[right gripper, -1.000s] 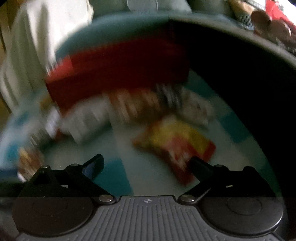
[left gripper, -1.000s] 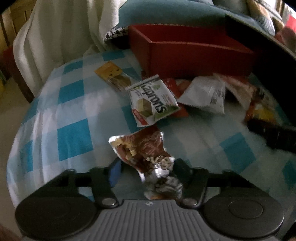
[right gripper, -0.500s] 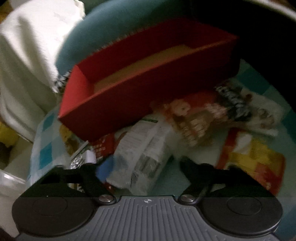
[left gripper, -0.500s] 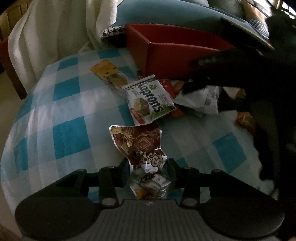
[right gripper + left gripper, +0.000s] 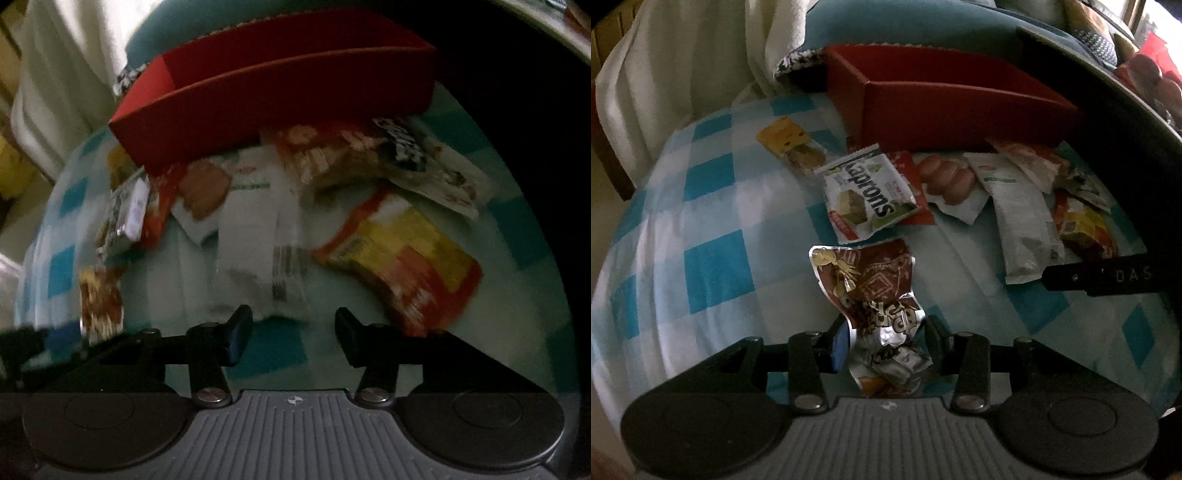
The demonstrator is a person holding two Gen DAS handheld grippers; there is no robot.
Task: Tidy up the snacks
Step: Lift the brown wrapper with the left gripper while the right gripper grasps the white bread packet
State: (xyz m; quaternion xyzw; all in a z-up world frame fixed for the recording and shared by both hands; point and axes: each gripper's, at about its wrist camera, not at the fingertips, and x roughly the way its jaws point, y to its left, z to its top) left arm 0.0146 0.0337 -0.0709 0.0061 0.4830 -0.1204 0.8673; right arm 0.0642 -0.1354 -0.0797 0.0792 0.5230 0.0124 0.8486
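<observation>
While the left gripper [image 5: 884,345] pinches a brown snack packet [image 5: 875,295], the right gripper [image 5: 293,334], jaws just closing, stands empty before a white packet [image 5: 255,236].

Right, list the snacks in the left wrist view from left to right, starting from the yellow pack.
Yellow snack pack → green-and-white Kaprons packet → white pack picturing sausages → long white pouch → yellow-and-red packet.

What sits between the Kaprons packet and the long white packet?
In the left wrist view, between the Kaprons packet and the long white packet lies a sausage packet, overlapping a red wrapper.
</observation>
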